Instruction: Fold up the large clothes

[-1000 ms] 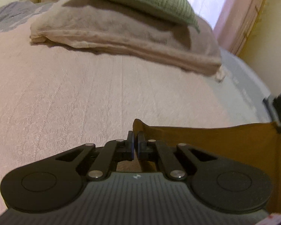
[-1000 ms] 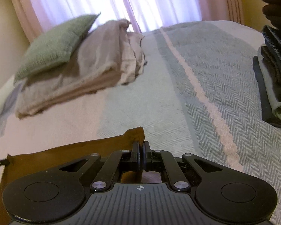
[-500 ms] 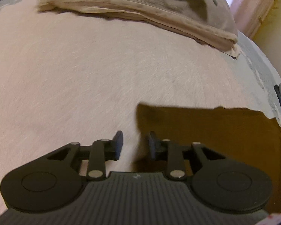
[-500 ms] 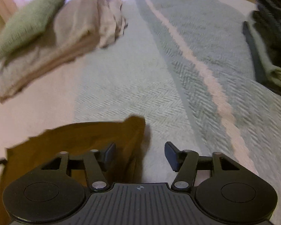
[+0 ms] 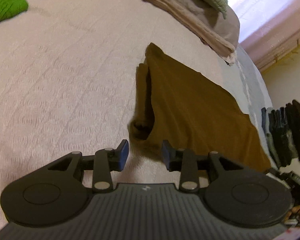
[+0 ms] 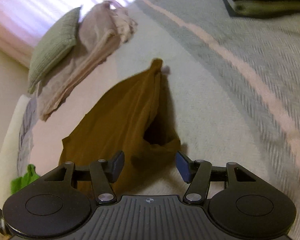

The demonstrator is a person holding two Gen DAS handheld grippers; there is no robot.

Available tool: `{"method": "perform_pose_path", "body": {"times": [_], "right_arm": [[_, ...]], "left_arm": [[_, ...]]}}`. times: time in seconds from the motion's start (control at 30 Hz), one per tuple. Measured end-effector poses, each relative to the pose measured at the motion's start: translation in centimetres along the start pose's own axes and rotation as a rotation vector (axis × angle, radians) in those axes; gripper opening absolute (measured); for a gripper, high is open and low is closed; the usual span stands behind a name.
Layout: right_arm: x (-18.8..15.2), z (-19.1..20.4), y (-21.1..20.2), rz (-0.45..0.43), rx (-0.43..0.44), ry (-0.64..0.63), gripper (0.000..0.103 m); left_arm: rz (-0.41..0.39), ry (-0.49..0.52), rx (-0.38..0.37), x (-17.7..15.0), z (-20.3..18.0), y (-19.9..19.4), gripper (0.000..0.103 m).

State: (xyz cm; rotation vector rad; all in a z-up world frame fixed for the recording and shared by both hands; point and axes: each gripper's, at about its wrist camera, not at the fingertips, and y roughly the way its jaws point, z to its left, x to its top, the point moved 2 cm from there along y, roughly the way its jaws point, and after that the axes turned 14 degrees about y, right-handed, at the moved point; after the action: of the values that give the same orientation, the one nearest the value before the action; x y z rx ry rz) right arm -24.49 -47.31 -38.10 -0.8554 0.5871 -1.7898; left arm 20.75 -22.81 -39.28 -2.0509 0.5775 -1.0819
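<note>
1. Change noted: both grippers were clamped on the top corners of the brown garment (image 5: 192, 108) one second ago. Now the left gripper (image 5: 145, 153) and the right gripper (image 6: 148, 167) stand wide apart in the jaws, holding nothing, and both sit higher and back from the cloth.
2. Location: the brown garment lies folded on the bedspread (image 5: 60, 84), one layer over another, with a loose pocket gaping at each side edge.
3. Judgement: this fold appears laid down and released; the gaping edges likely want smoothing, or a further fold, before stacking.
4. Count: one brown garment; two grippers; one green pillow (image 6: 54, 42) on one beige folded blanket (image 6: 90, 54); one bright green cloth (image 5: 6, 0); one stack of dark folded clothes (image 5: 284, 132), number of pieces not discernible.
</note>
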Motion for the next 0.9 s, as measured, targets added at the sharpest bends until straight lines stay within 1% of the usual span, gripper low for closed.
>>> {"method": "perform_pose_path", "body": {"times": [0.1, 0.17, 0.2, 0.23, 0.27, 0.33, 0.37, 0.43, 0.47, 0.53, 0.57, 0.6, 0.63, 0.67, 0.7, 0.73, 0.77, 0.8, 0.83, 0.9], "right_arm": [[0.5, -0.1, 0.5, -0.019, 0.046, -0.065, 0.046], [0.4, 0.1, 1.0, -0.002, 0.066, -0.120, 0.034], [0.2, 0.3, 1.2, 0.007, 0.084, -0.151, 0.030], [0.1, 0.6, 1.3, 0.016, 0.096, -0.176, 0.012], [0.0, 0.8, 1.4, 0.033, 0.104, -0.196, 0.008], [0.1, 0.8, 1.0, 0.050, 0.103, -0.221, 0.006], [0.6, 0.7, 0.6, 0.052, 0.094, -0.238, 0.006], [1.1, -0.6, 0.6, 0.078, 0.070, -0.232, 0.006], [1.2, -1.3, 1.2, 0.112, 0.057, -0.215, 0.006], [0.2, -2.2, 3.0, 0.175, -0.016, -0.246, 0.006], [-0.4, -2.6, 3.9, 0.206, -0.052, -0.258, 0.007], [-0.7, -2.9, 4.5, 0.221, -0.085, -0.249, 0.010], [-0.8, -2.9, 4.6, 0.213, -0.110, -0.235, 0.024], [-0.7, -2.7, 4.1, 0.182, -0.145, -0.225, 0.041], [-0.6, -2.4, 3.3, 0.138, -0.186, -0.223, 0.044], [-0.5, -2.0, 2.3, 0.089, -0.220, -0.223, 0.045], [-0.4, -1.5, 1.4, 0.043, -0.243, -0.226, 0.045], [-0.4, -0.8, 0.3, -0.018, -0.249, -0.234, 0.045], [-0.3, -0.1, -0.6, -0.068, -0.234, -0.245, 0.045], [-0.3, 1.4, -1.0, -0.105, -0.166, -0.272, 0.045]], "left_arm": [[-0.031, 0.069, -0.022, 0.1, -0.4, 0.4, 0.029], [-0.036, 0.106, -0.072, 0.2, -1.0, 1.1, 0.028], [-0.039, 0.135, -0.076, 0.4, -1.4, 1.3, 0.009], [-0.043, 0.175, -0.070, 0.5, -1.8, 1.5, 0.004], [-0.048, 0.199, -0.063, 0.6, -1.8, 1.4, 0.004], [-0.077, 0.233, -0.030, 0.6, -1.2, 0.9, 0.003], [-0.062, 0.231, -0.035, 0.5, -0.4, 0.8, 0.004], [-0.021, 0.251, -0.047, -0.2, 0.7, 1.4, 0.004], [0.011, 0.270, -0.041, -0.7, 0.6, 2.2, 0.004], [0.061, 0.327, -0.004, -1.7, 0.0, 3.7, 0.004], [0.073, 0.333, 0.020, -1.9, -0.2, 4.1, 0.007], [0.080, 0.327, 0.035, -1.9, -0.4, 4.3, 0.011], [0.084, 0.313, 0.057, -1.8, -0.5, 4.0, 0.014], [0.079, 0.294, 0.080, -1.5, -0.5, 3.5, 0.024], [0.077, 0.281, 0.104, -1.3, -0.5, 2.9, 0.032], [0.064, 0.274, 0.140, -0.9, -0.6, 2.0, 0.031], [0.046, 0.276, 0.172, -0.6, -0.7, 1.1, 0.026], [0.019, 0.285, 0.193, 0.0, -1.0, 0.2, 0.026], [-0.015, 0.294, 0.193, 0.6, -1.1, -0.7, 0.026], [-0.077, 0.318, 0.171, 1.8, -2.5, -1.4, 0.026]]}}
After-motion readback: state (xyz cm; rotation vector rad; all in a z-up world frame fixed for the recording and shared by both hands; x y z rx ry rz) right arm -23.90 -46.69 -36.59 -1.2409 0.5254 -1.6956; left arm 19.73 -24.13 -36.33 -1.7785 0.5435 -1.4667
